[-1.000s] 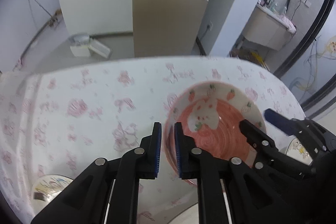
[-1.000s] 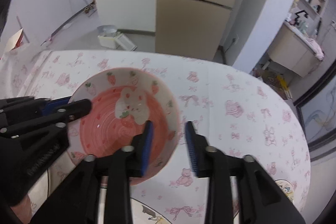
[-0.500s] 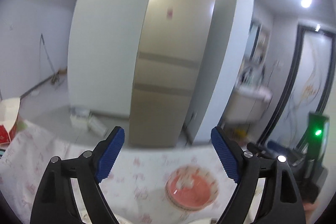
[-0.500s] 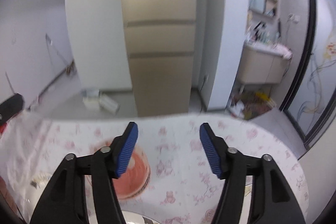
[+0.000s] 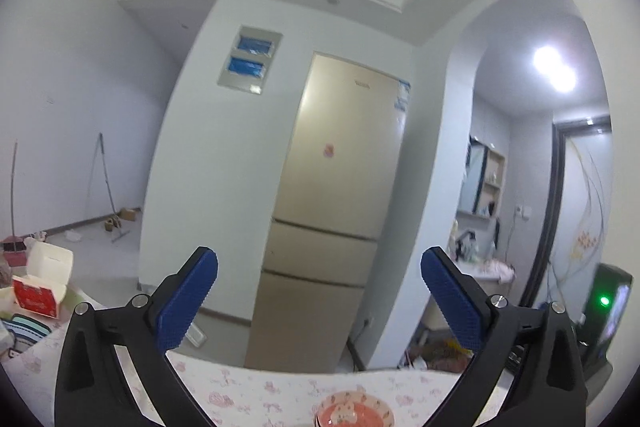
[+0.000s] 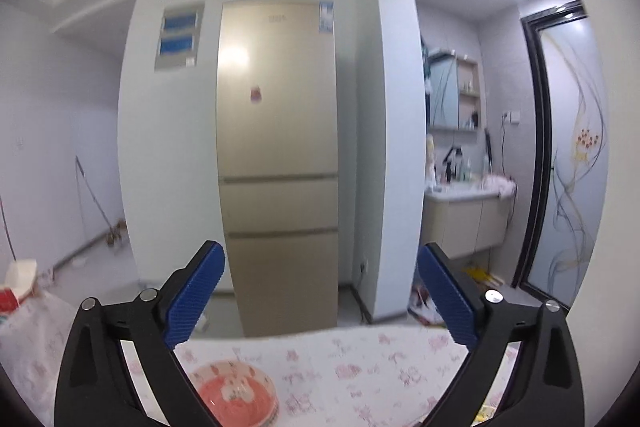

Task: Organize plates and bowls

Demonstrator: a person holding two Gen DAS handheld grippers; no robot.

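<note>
Both grippers, left gripper (image 5: 319,277) and right gripper (image 6: 321,273), have just been opening, jaws wide apart, nothing between them. Pink bowl (image 6: 236,393) sits free on tabletop (image 6: 360,367), below and ahead; right looks nearer.

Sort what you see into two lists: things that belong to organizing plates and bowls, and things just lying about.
Belongs to the job:
pink bowl
table
left gripper, open, empty
right gripper, open, empty

Just lying about:
red carton
fridge
broom

left gripper (image 5: 319,269) level, fingers just spread wide, empty, right gripper (image 6: 321,265) level, likewise
</note>
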